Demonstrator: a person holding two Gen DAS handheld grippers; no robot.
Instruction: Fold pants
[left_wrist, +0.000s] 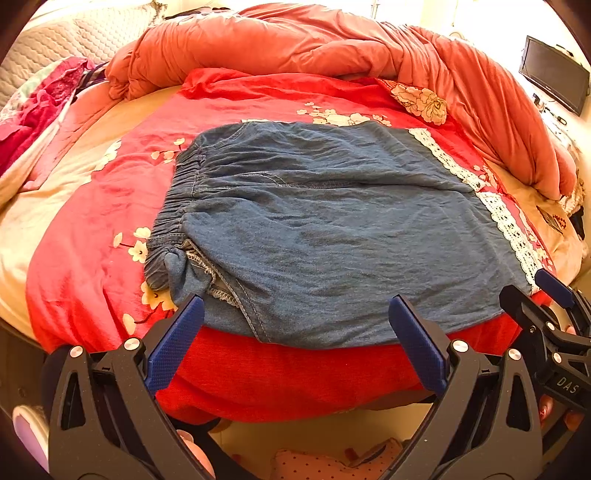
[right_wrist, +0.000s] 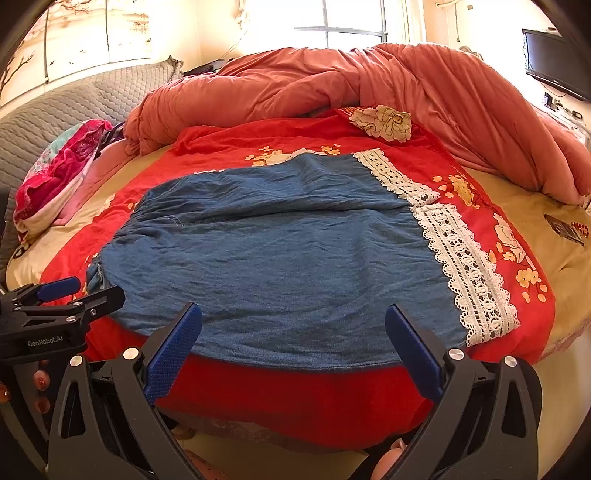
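Denim pants (left_wrist: 325, 229) are laid flat on the red floral bedspread (left_wrist: 92, 280), waistband leftward, lace hems rightward; the left gripper (left_wrist: 295, 328) and right gripper (right_wrist: 293, 334) are held wide open and empty at the pants' near edge; a one-layer pinch is judged likely to drag the slack cloth skewed

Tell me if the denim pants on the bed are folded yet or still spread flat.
Spread flat, not yet folded: the denim pants lie open across the red floral sheet, with elastic waistband and lace hems at opposite ends.
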